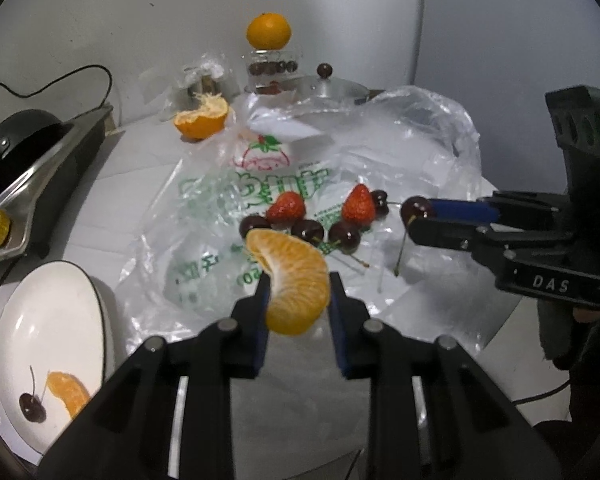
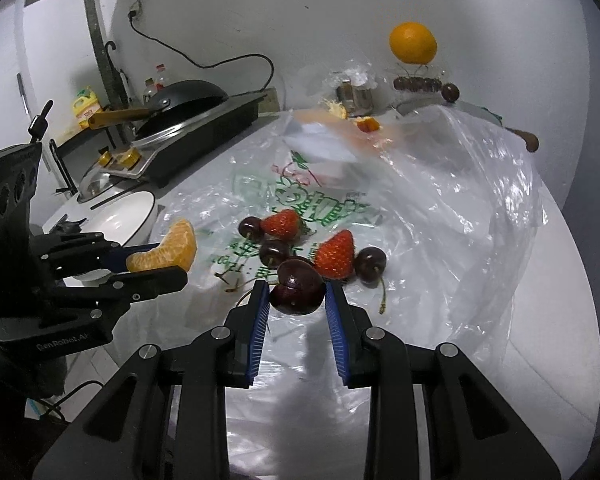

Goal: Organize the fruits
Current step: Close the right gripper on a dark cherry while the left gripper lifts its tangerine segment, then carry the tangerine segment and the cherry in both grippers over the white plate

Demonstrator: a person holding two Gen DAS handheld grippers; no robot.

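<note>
- Segment (image 1: 296,280) of orange sits pinched in the left tongs (image 1: 298,294), above the bag (image 1: 400,152).
- Cherry (image 2: 297,287) sits pinched in the right tongs (image 2: 298,298), near the strawberries (image 2: 335,254).

On my left gripper (image 1: 296,292) I see matt black plastic fingers with blue ribbed pads (image 1: 262,320) against a moist, finely veined orange segment (image 1: 296,280). The right gripper (image 2: 297,294) has the same finish, pressing a glossy, smooth dark cherry (image 2: 298,288). The crinkled clear plastic bag (image 1: 400,152) shines across the middle of the counter. The strawberries (image 1: 286,206) look seeded and rough. At the counter's left edge I see a glossy white ceramic plate (image 1: 60,320) and a brushed-metal stove (image 1: 40,168).
</note>
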